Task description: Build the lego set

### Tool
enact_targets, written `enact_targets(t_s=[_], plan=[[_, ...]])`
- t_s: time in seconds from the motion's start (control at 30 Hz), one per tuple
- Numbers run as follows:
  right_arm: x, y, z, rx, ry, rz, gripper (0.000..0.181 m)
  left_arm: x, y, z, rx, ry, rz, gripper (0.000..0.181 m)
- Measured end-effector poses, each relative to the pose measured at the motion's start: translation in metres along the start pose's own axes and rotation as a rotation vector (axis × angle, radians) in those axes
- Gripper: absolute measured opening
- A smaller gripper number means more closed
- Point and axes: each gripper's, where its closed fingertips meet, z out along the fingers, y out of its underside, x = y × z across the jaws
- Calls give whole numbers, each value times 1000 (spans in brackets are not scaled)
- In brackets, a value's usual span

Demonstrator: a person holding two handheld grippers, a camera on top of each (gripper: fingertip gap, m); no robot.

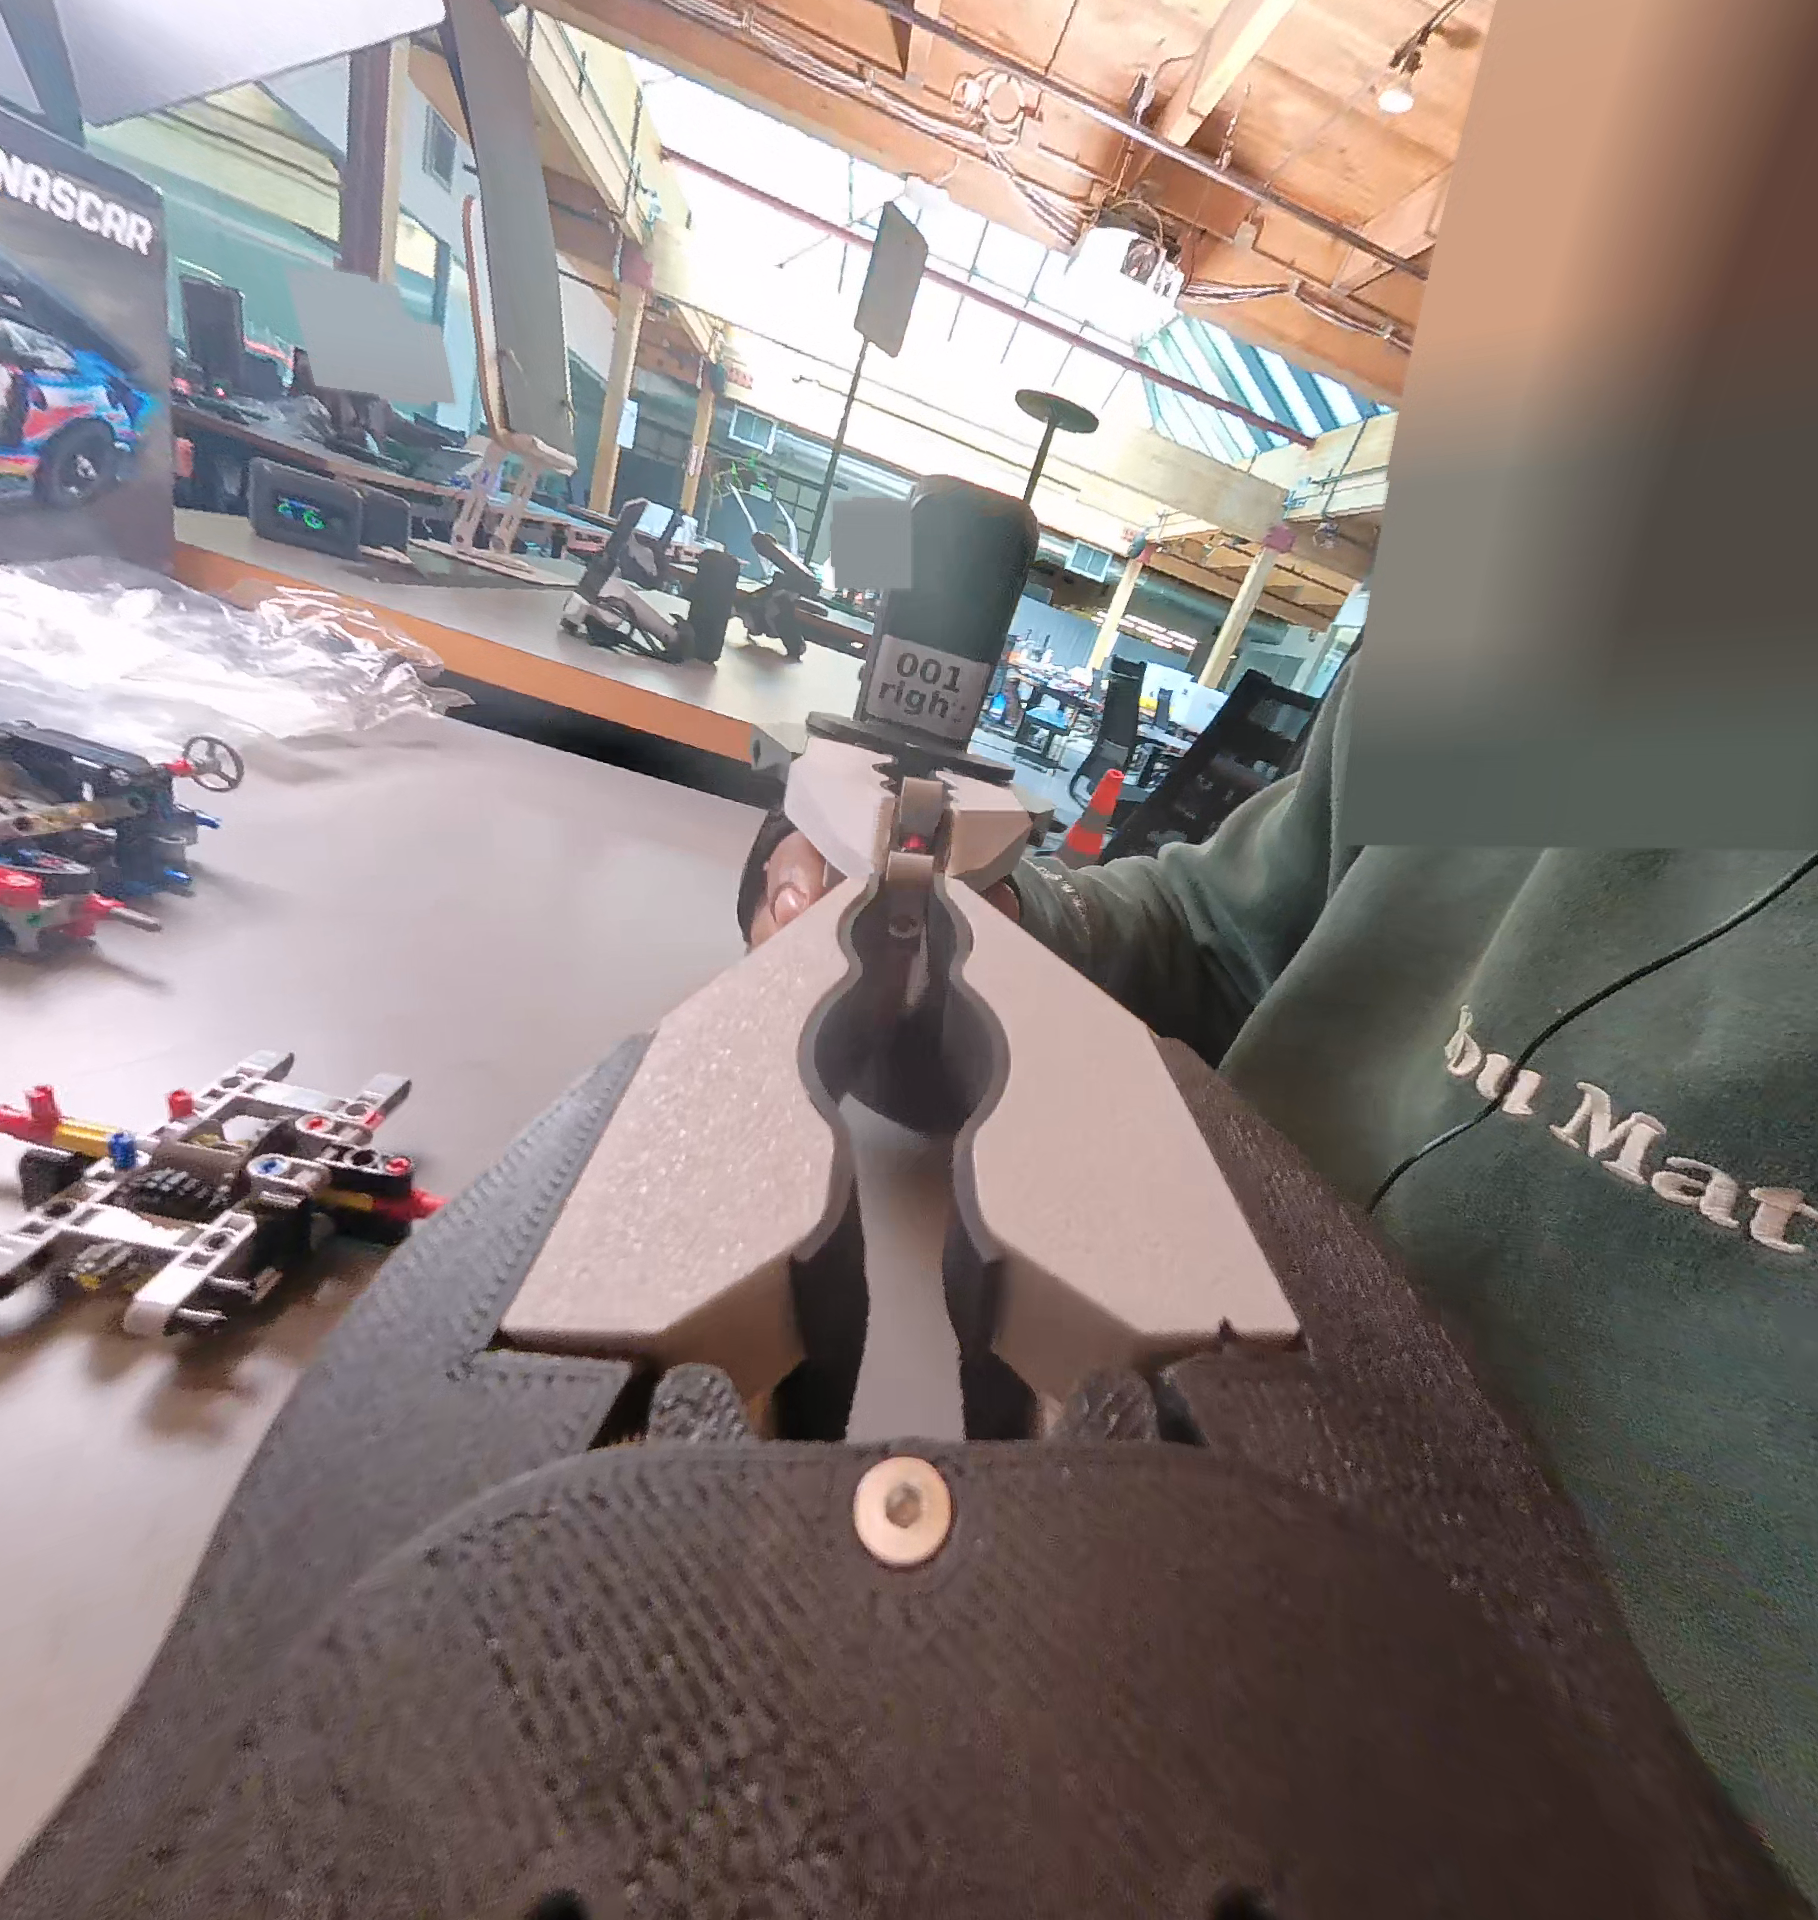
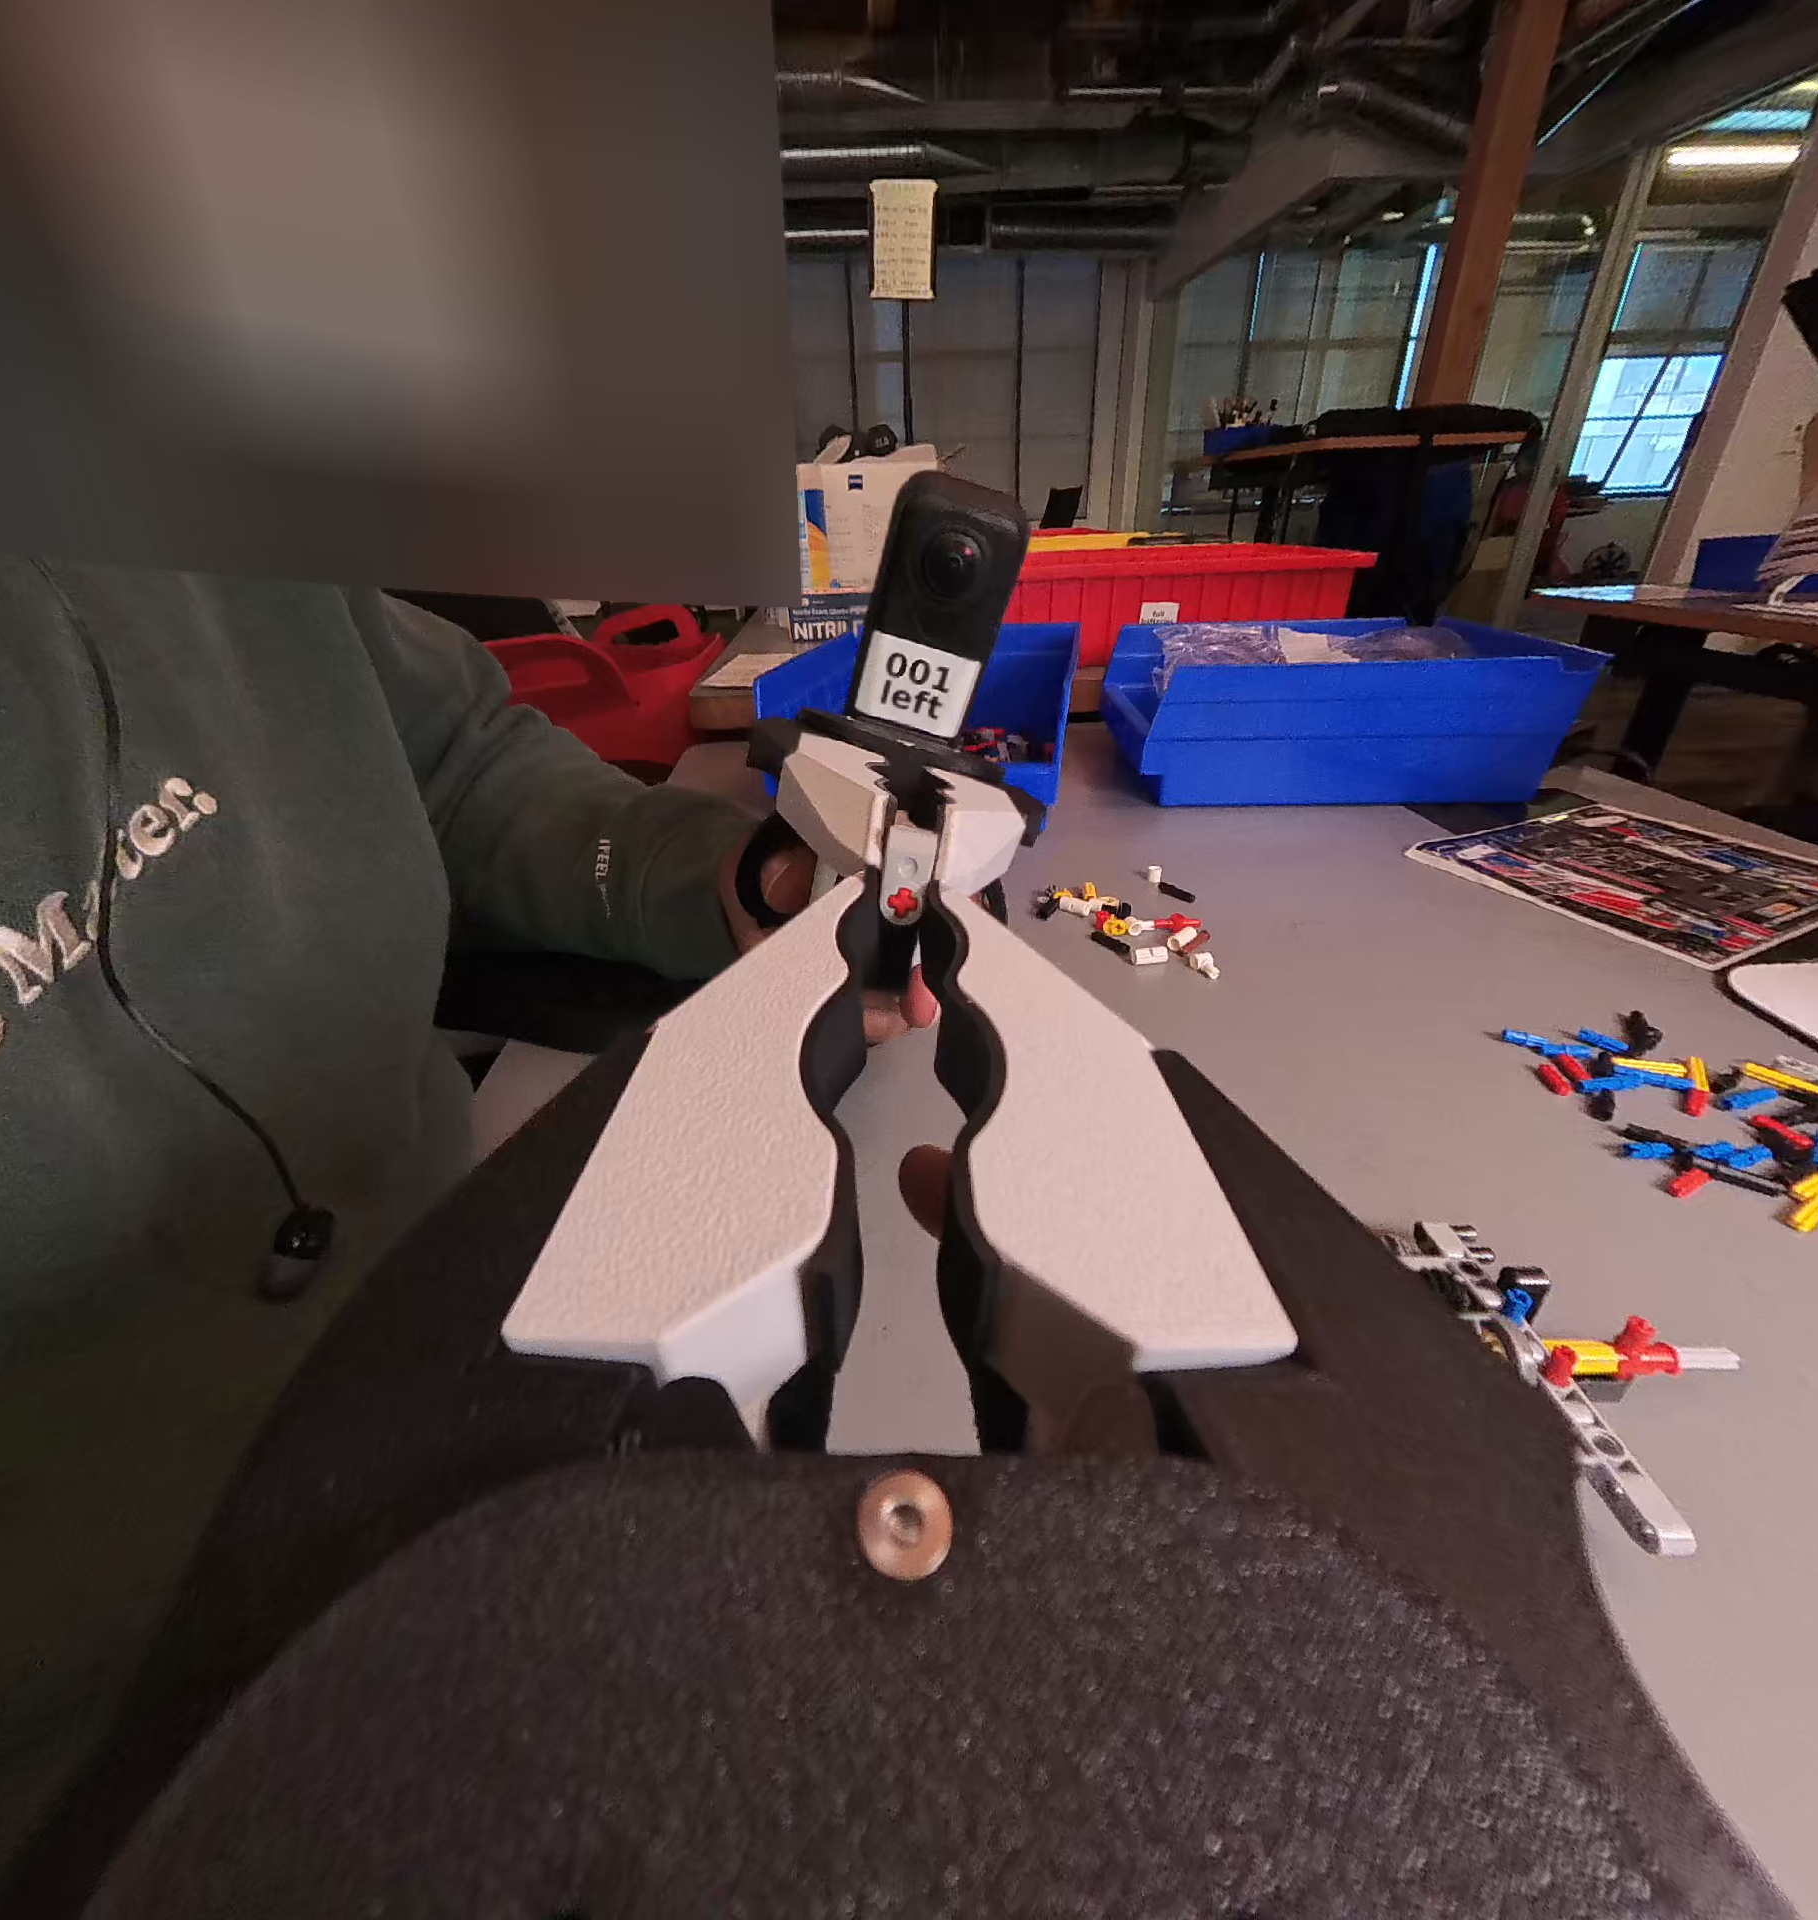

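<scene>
The left gripper (image 1: 900, 906) and the right gripper (image 2: 900, 925) meet tip to tip above the near edge of the grey table (image 1: 469, 883), in front of a person in a green sweatshirt (image 1: 1611, 1143). Both pairs of jaws are clenched to a slim gap at the tips, grasping the same small grey lego piece (image 2: 909, 864) from opposite sides. The piece is off the table, between the two sets of fingertips. Its long axis stands upright in both views. A red cross-ended pin (image 2: 900, 902) is set in its lower part, with the cross end facing the right wrist camera.

Each gripper carries a black camera on top, the left one (image 2: 946, 582) and the right one (image 1: 962, 582), and each camera bears a white label with dark print (image 2: 915, 681). The sweatshirt has pale embroidered lettering on the chest.

In the left wrist view, two part-built lego assemblies lie on the table to the left. The grey-framed one (image 1: 188, 1184) is nearer; the darker one with a small steering wheel (image 1: 63, 842) is farther. Beyond them are crumpled clear plastic (image 1: 157, 644) and the set's box (image 1: 53, 343), printed with a racing car and a logo.

In the right wrist view, loose pins lie in two scatters to the right, one far (image 2: 1123, 925) and one nearer (image 2: 1715, 1122), with a long grey beam assembly (image 2: 1570, 1351) nearest. A printed sheet (image 2: 1653, 883) lies far right, and blue bins (image 2: 1352, 717) stand at the far edge
</scene>
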Motion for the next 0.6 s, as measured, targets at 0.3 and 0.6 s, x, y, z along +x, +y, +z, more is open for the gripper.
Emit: enact_targets(t_s=[0.3,0.6], plan=[[4,3,-4,-26,4,-1,7,-5,3,0,-38,-14,-1,5],[14,2,-11,-24,41,8,10,-15,6,-6,-60,-61,-27,5]])
